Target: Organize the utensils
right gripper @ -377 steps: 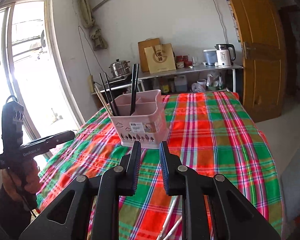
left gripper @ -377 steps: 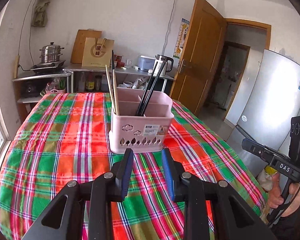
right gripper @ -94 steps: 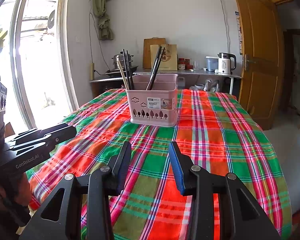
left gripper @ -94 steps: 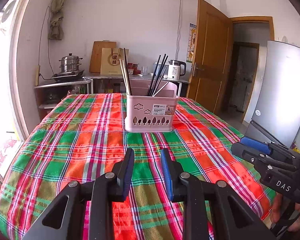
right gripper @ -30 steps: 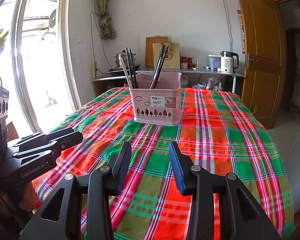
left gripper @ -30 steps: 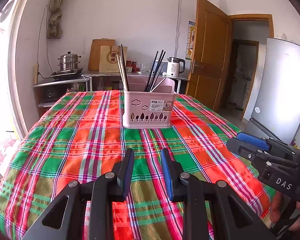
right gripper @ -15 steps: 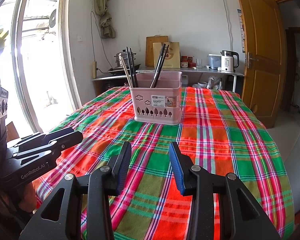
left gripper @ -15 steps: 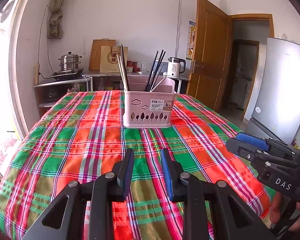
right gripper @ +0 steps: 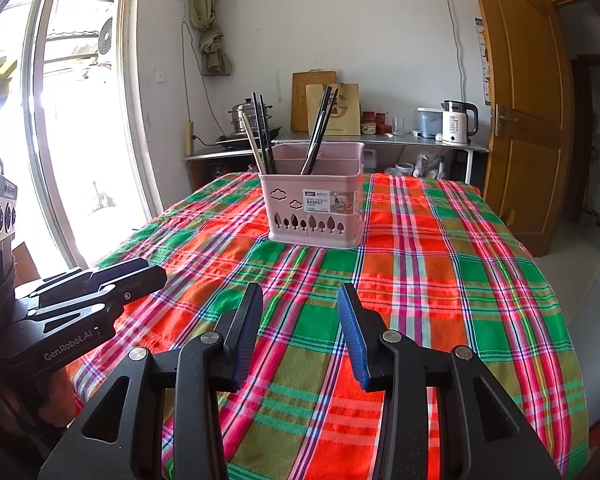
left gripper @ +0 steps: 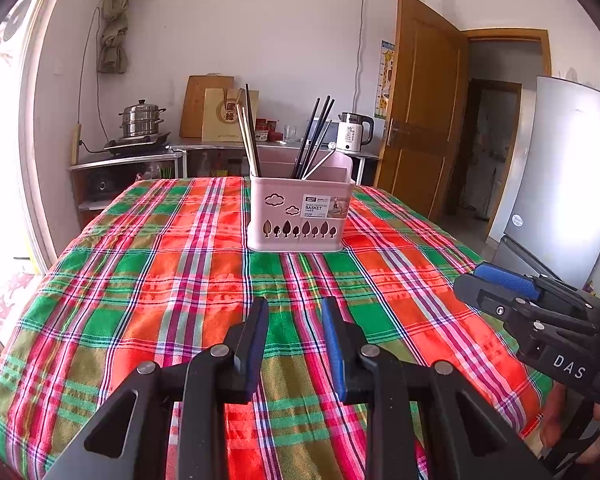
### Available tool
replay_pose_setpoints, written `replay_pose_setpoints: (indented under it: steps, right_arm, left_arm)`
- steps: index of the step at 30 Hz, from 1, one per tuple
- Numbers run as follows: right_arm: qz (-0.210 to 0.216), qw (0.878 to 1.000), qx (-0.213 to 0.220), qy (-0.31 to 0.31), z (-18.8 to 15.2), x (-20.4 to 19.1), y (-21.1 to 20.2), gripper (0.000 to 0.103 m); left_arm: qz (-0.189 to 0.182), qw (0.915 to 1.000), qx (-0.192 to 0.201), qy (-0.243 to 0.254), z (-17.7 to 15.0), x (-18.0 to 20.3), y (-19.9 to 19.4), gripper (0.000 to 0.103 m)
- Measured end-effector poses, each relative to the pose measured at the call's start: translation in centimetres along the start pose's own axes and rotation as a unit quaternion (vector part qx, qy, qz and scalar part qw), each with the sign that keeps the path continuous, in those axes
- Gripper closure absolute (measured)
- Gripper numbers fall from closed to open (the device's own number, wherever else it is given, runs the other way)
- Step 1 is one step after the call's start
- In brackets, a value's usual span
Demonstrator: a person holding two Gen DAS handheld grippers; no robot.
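A pink utensil basket (left gripper: 300,216) stands upright on the plaid tablecloth (left gripper: 180,280), far from both grippers. It holds wooden chopsticks (left gripper: 247,140) on its left side, black chopsticks (left gripper: 314,136) in the middle and a pale utensil handle (left gripper: 320,162) leaning right. It also shows in the right wrist view (right gripper: 314,210). My left gripper (left gripper: 294,320) is open and empty above the near part of the table. My right gripper (right gripper: 300,312) is open wider and empty.
A counter (left gripper: 140,156) behind the table carries a steel steamer pot (left gripper: 142,120), a cutting board, a paper bag and a kettle (left gripper: 354,132). A wooden door (left gripper: 424,120) and a fridge (left gripper: 560,180) are on the right. A bright window (right gripper: 60,140) is on the left.
Over the last second both grippers stay nearly still and open. Since 12.6 s ago both have drawn back from the basket, and more utensils stand in it.
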State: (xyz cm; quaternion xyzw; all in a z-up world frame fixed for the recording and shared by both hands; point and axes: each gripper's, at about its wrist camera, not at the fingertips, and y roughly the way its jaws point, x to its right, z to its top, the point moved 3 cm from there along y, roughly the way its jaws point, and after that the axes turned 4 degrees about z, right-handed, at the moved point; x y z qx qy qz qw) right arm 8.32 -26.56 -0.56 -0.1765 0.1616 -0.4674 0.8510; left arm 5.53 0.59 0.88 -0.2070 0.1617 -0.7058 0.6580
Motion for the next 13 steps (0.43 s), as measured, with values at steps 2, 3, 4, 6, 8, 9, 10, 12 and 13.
replay_pose_setpoints:
  steps: [2, 3, 4, 6, 8, 9, 10, 12, 13]
  right_arm:
    - [-0.001, 1.0, 0.0, -0.001, 0.01, -0.01, 0.01, 0.063]
    - [-0.001, 1.0, 0.0, -0.001, 0.01, 0.0, 0.0, 0.063]
    - [-0.001, 1.0, 0.0, 0.0, 0.04, 0.02, 0.04, 0.063]
    - [-0.001, 1.0, 0.0, 0.0, 0.02, -0.02, 0.01, 0.063]
    - [-0.001, 1.0, 0.0, -0.001, 0.05, 0.02, 0.03, 0.063]
    - [-0.001, 1.0, 0.0, -0.001, 0.03, 0.0, 0.0, 0.063]
    - [0.0, 1.0, 0.0, -0.001, 0.05, 0.03, 0.02, 0.063]
    - [-0.001, 1.0, 0.0, -0.001, 0.04, 0.01, -0.02, 0.063]
    - [-0.001, 1.0, 0.001, -0.001, 0.05, 0.03, 0.0, 0.063]
  left_arm:
    - [0.001, 1.0, -0.001, 0.002, -0.07, 0.04, 0.01, 0.076]
    - [0.001, 1.0, -0.002, 0.003, -0.11, 0.07, 0.01, 0.076]
    - [0.0, 1.0, -0.001, 0.003, -0.15, 0.09, 0.01, 0.076]
    - [-0.002, 1.0, -0.002, 0.005, -0.21, 0.2, 0.02, 0.076]
    - [0.001, 1.0, -0.002, 0.005, -0.24, 0.22, 0.04, 0.076]
    - [0.0, 1.0, -0.001, 0.004, -0.25, 0.23, 0.04, 0.076]
    - [-0.001, 1.0, -0.001, 0.004, -0.26, 0.25, 0.05, 0.076]
    - [-0.002, 1.0, 0.0, 0.002, -0.21, 0.22, 0.01, 0.076]
    - [-0.003, 1.0, 0.001, 0.002, -0.17, 0.22, -0.01, 0.076]
